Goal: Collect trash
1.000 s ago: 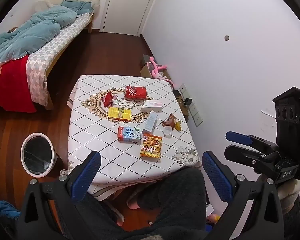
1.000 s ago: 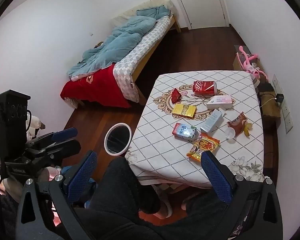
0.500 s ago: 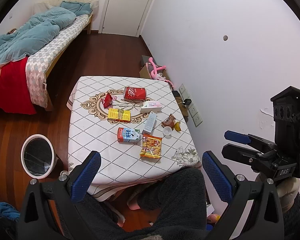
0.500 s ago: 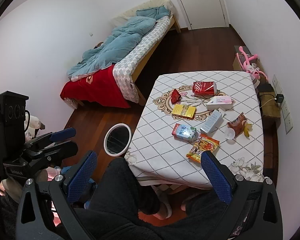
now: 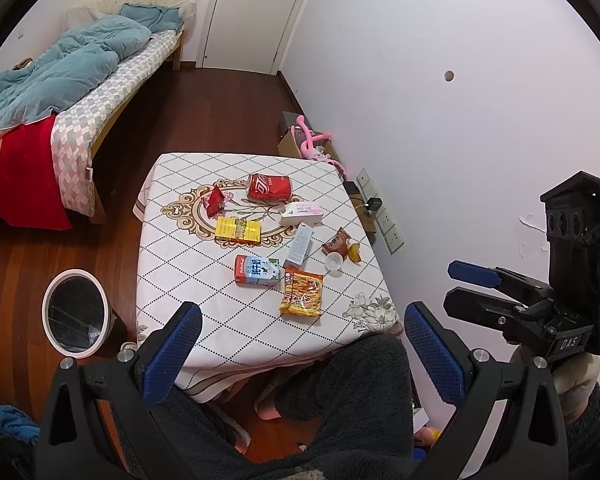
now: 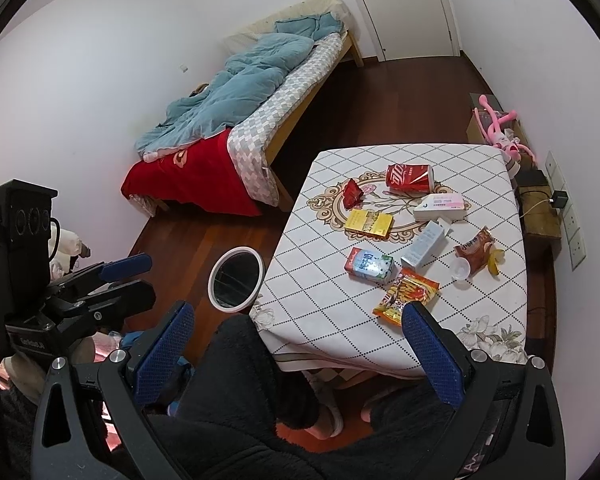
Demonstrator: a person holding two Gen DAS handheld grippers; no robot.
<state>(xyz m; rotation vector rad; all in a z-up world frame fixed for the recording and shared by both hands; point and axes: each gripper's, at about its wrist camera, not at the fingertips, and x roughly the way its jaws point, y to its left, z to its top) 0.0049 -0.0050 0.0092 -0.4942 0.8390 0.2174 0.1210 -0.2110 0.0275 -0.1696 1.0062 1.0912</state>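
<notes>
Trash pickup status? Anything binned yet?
Done: nothing visible. The bin on the floor beside the table shows only its liner. In hand: nothing; left gripper and right gripper are both open, held back from the table. Left: everything, including the red can, milk carton, orange snack bag, yellow packet and banana peel.

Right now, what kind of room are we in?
Most likely a home bedroom: a bed with a blue duvet along one wall, a closed door, and a small cloth-covered table strewn with snack litter beside a bin.
</notes>
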